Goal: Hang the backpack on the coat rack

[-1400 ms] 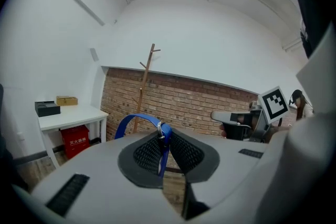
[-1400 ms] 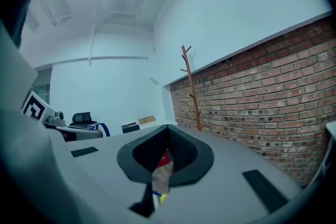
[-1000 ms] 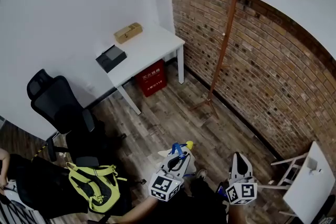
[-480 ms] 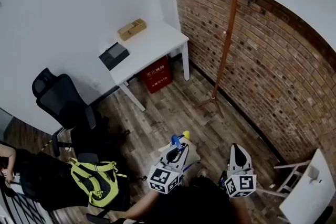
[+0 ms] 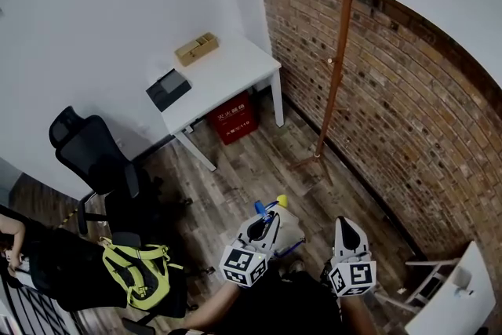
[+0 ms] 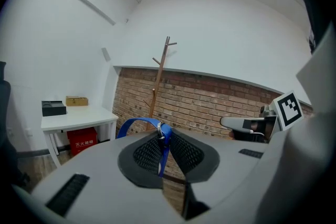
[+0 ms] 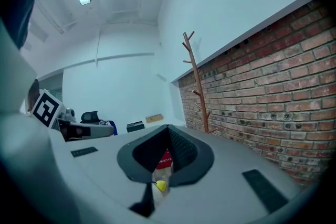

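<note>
L gripper [image 5: 262,222] sits lower centre of the head view, jaws clamped on a blue strap [image 6: 137,124]. In the left gripper view the strap runs up btwn the pads and loops off to the left. The strap belongs to the backpack [image 5: 289,230], a pale beige one hanging right under that gripper, over the wood floor [image 5: 235,176], w/ a yellow tip [image 5: 281,201] at its upper edge.

R gripper [image 5: 350,230] is just right of it, lower centre-right. Its jaws are drawn together w/ nothing btwn them. Only a sliver of gap shows below the pads, and thru it the yellow tip and a red box [image 5: 233,119] can be seen. The two grippers are apart, not touching.

Lower left of the head view: a yellow-green bag [image 5: 141,278] lies against dark clothing at the frame edge. A black office chair [image 5: 90,157] is just above it.

Mid frame, a white table [image 5: 235,78] stands against the white wall. It carries a black box [image 5: 169,89] and, near it, a wooden box [image 5: 196,49]. The red box is on the floor under the table.

Right of the table the coat rack [image 5: 337,59] stands upright. Its base is on the floor close to the brick wall [image 5: 408,114], and its top is cut off by the upper edge. The backpack is well apart from the coat rack.
</note>
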Demonstrator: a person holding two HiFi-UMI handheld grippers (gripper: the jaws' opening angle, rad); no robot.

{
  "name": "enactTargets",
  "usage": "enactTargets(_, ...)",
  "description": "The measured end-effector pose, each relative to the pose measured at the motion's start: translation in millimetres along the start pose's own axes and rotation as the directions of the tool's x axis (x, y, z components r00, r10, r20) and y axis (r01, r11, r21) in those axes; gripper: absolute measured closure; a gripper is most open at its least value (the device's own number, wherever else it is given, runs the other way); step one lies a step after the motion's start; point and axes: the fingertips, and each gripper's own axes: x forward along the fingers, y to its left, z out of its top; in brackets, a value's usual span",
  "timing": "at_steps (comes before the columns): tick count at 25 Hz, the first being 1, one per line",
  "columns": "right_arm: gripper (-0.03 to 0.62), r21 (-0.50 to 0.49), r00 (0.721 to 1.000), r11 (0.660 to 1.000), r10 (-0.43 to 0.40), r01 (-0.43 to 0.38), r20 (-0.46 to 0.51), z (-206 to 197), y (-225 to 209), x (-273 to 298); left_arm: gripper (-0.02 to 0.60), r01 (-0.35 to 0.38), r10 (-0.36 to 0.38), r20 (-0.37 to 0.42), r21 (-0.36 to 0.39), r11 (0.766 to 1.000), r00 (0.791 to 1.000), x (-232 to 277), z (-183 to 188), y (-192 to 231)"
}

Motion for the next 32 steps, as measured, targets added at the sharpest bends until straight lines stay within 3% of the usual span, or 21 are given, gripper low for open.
enactTargets(9,0.582,-0.002,0.999,0.999,-0.041,0.041,0.004,10.5,-18.2,41.9,0.537,0.07,-0.07,0.002,0.02,0.997,0.998,45.1,16.2,3.5)
enactTargets(32,0.582,0.022,0.972,0.974,-0.228,0.227,0.049,36.3,-10.0,160.6,0.538,0.272,-0.272,-0.022,0.033,0.962,0.962,122.3,60.9,89.2)
